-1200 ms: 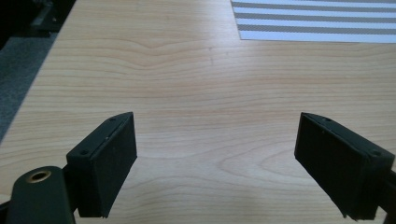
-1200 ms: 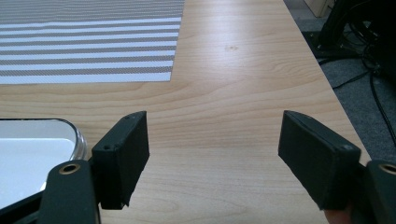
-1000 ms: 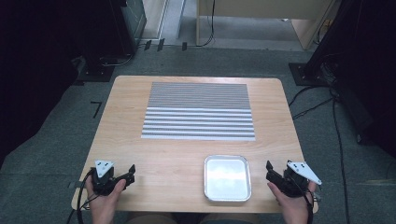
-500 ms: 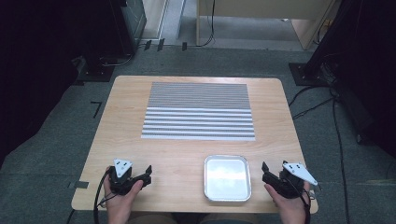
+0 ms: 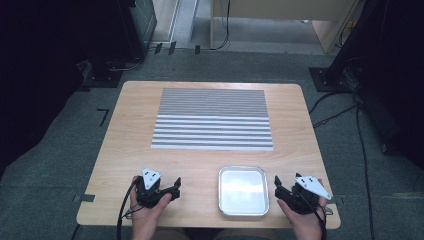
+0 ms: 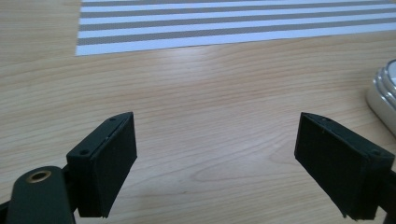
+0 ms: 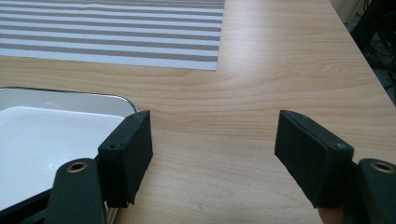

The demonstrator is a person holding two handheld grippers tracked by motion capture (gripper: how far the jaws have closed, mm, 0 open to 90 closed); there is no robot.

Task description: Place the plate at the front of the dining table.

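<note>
the work looks hardly begun: the metal tray [image 5: 242,190] lies empty at the near edge of the desk [image 5: 135,125], between both grippers and touched by none. the left gripper [image 5: 176,186] has its jaws wide with nothing inside. the right gripper [image 5: 278,187], just beside the tray, was closing its jaws slightly, but they stay wide and hold nothing

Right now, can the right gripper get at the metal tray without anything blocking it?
Probably yes. The right gripper sits just beside the tray, jaws open with nothing between them, and only bare table lies around it. The tray's near rim already shows by its left jaw.
</note>
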